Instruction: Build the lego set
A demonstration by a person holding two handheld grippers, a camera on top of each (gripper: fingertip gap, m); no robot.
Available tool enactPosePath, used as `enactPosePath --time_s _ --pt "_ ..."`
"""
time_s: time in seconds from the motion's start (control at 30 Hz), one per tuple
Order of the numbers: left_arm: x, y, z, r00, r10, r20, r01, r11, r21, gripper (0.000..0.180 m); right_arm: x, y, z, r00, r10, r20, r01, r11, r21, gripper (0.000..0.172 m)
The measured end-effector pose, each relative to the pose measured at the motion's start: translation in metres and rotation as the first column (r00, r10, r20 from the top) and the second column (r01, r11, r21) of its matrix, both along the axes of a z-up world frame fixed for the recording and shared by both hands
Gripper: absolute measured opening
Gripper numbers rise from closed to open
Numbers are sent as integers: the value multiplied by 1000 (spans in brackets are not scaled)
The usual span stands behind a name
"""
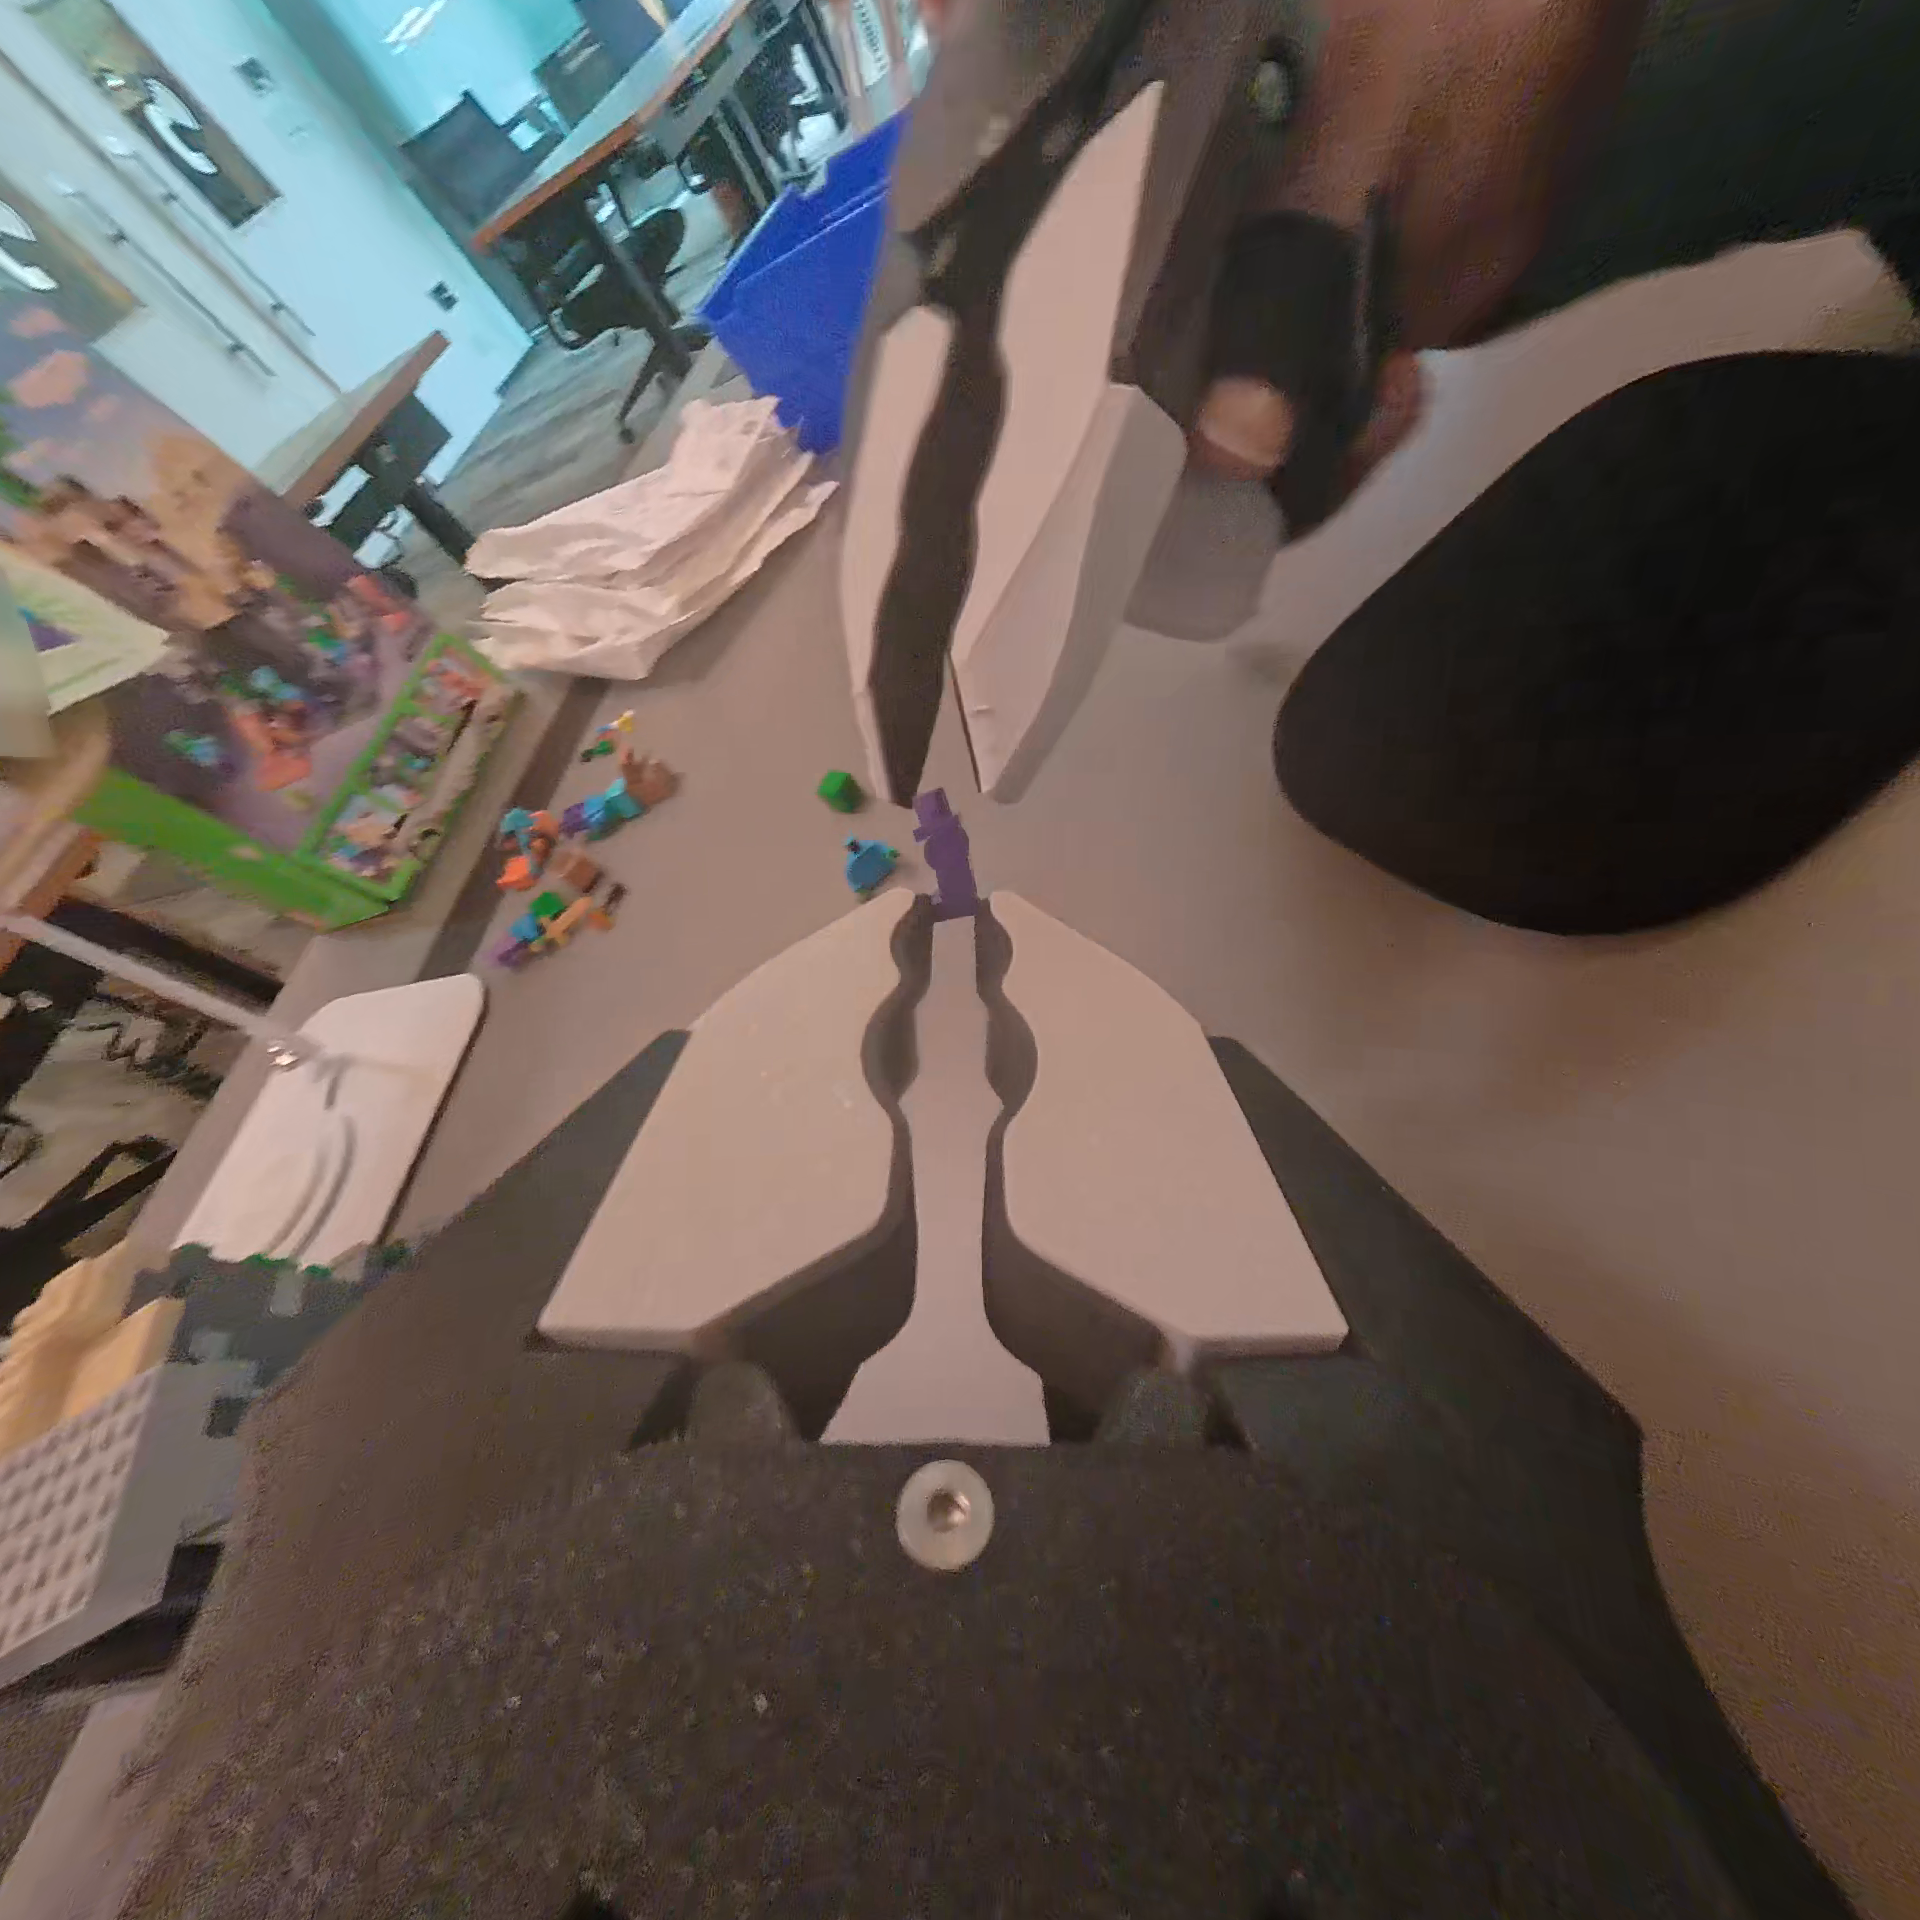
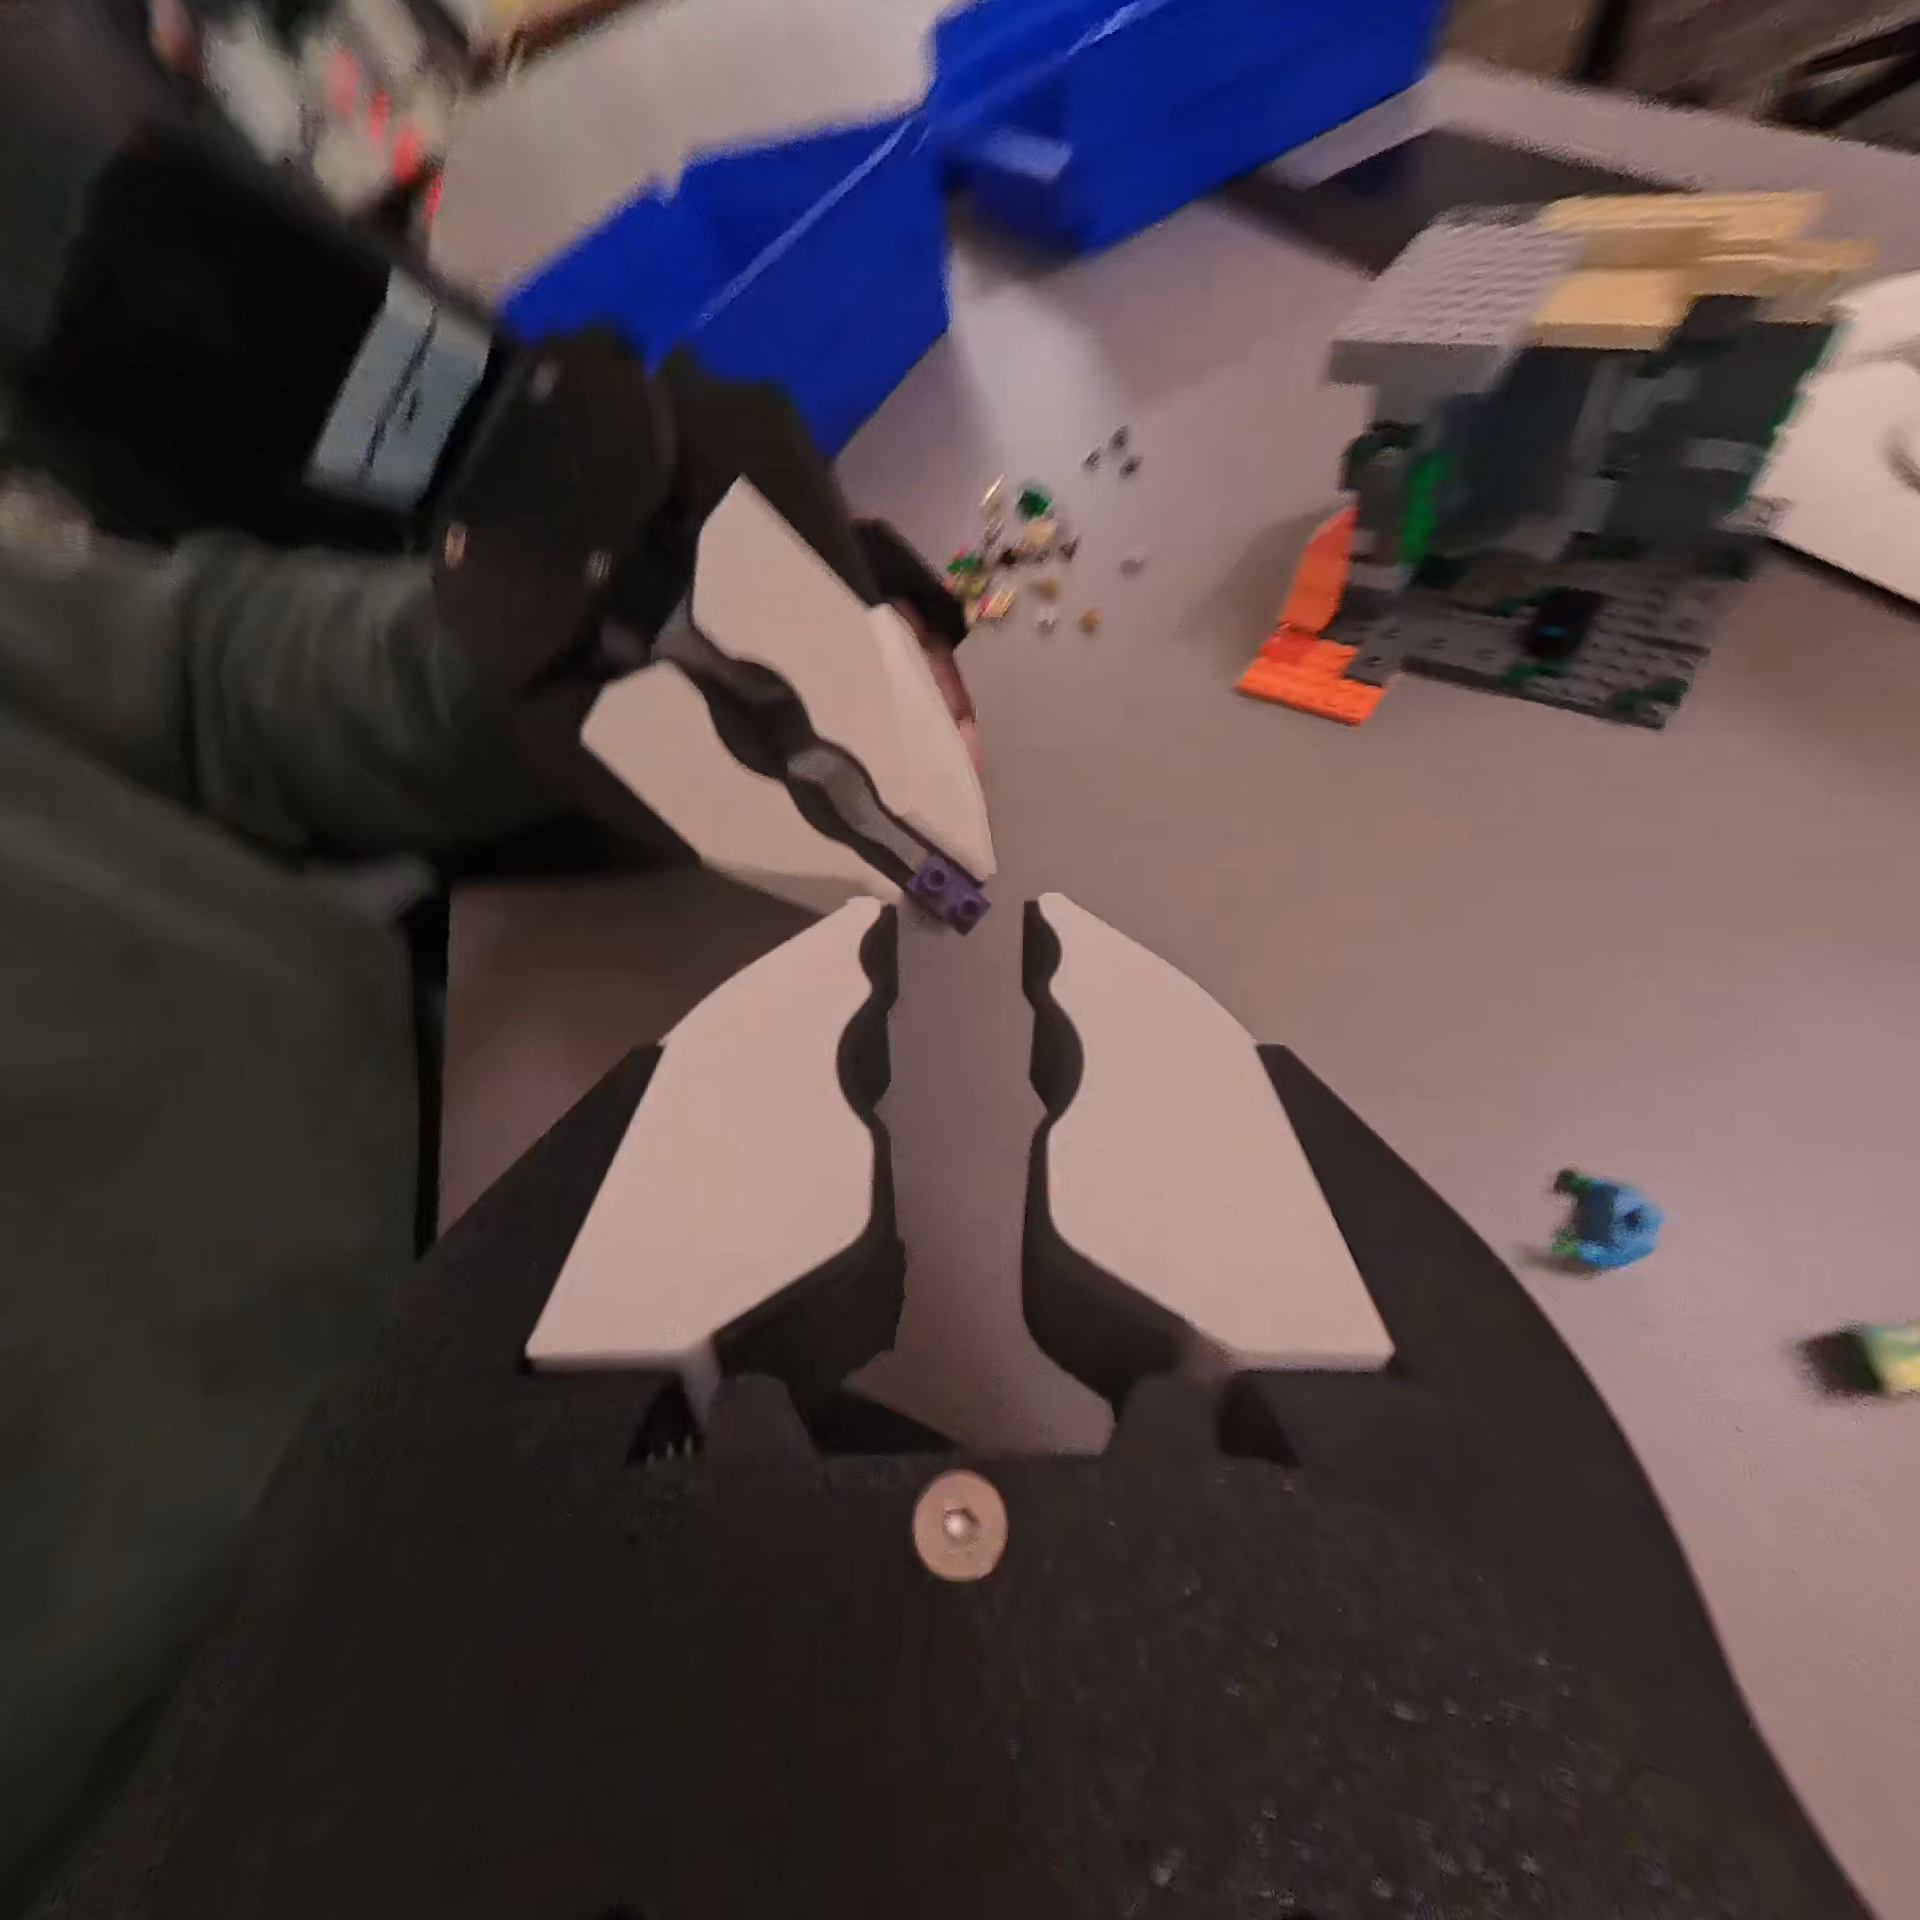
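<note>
The left tongs (image 1: 951, 906) pinch a small purple brick piece (image 1: 948, 854), their two white fingertips closed on its lower end so that the piece sticks out past the tips above the grey table (image 1: 1299, 1091). In the right wrist view the same purple piece (image 2: 948, 900) shows two studs and sits clamped at the tip of the left tongs. The right tongs (image 2: 958, 914) stand spread, with a clear gap between their fingertips and nothing pressed between them; their tips are just beside the purple piece, and whether the nearer tip touches it cannot be told.

Near the purple piece, on the table, lie a small blue figure (image 1: 868, 864) and a green brick (image 1: 840, 790). Farther from it sits a scatter of coloured brick figures (image 1: 566, 862), and beyond those a green-edged toy box (image 1: 312, 727) and crumpled white paper bags (image 1: 665, 551). A blue bin (image 2: 935, 208) stands behind, and a grey-and-green brick building with an orange base (image 2: 1558, 499) is well apart from the purple piece.
</note>
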State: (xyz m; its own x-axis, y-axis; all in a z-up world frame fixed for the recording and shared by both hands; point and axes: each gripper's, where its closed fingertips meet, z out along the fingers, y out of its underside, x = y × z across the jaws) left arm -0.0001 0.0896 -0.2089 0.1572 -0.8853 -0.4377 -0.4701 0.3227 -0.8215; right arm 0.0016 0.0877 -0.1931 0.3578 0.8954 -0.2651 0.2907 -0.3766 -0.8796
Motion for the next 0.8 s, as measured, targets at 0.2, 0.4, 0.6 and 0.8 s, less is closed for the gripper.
enactPosePath --time_s 0.2,0.4,0.6,0.8 --pt "-1 13 8 993 119 20 -121 983 138 7 -3 12 -6 903 -368 -221 340 928 -154 30" --pt "-2 14 14 988 151 24 -152 962 227 7 -12 16 8 888 -353 -296 315 934 -167 15" --pt "2 -7 23 988 -24 150 34 997 -68 18 -4 -6 23 978 81 -192 -54 989 140 15" --pt "6 -57 30 884 -276 377 450 718 -530 18 9 -50 26 826 551 116 -562 791 244 15"
